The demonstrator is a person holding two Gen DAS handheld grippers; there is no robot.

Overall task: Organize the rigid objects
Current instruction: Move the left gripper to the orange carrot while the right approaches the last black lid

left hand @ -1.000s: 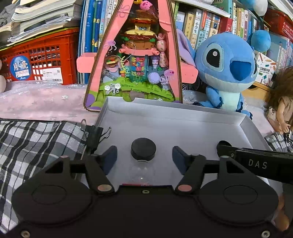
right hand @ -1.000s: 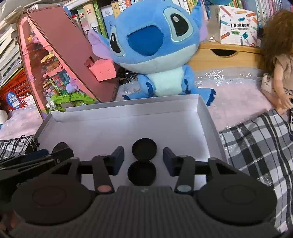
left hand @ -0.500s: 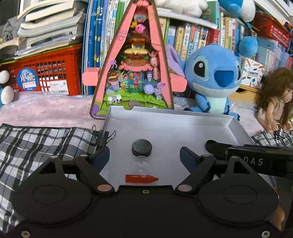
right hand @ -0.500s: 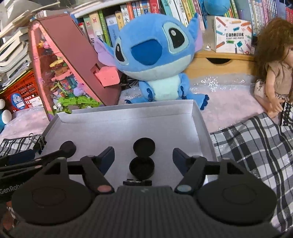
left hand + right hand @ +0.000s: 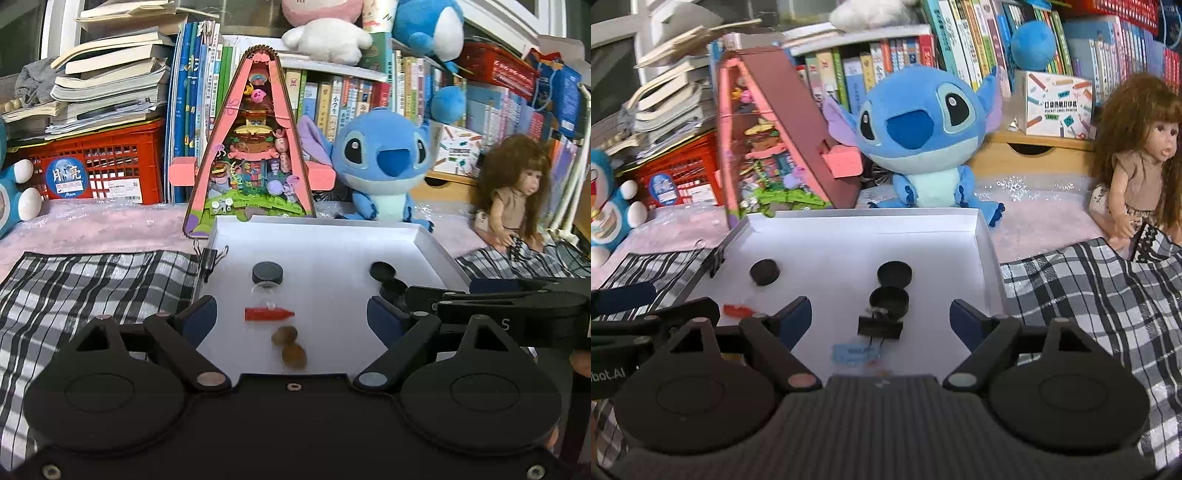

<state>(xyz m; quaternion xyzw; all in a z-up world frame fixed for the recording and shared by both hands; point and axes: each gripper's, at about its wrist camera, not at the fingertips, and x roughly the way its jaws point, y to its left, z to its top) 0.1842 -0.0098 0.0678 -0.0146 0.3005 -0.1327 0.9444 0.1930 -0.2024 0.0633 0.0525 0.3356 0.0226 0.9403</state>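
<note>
While both the left gripper [image 5: 291, 317] and right gripper [image 5: 881, 317] stood released above the white cardboard tray [image 5: 325, 232], a small clear glass bottle with black cap [image 5: 267, 282] lay ahead of the left one, its body hard to see.

Stitch plush [image 5: 384, 166] seated behind tray, beside pink A-frame diorama [image 5: 255, 155] | long-haired doll [image 5: 517, 192] far right, by checked cloth [image 5: 92, 288] | red crate [image 5: 96, 166] left, under stacked books [image 5: 107, 81] | upright books [image 5: 340, 96] along shelf behind | Doraemon plush [image 5: 609, 206] at left edge
</note>
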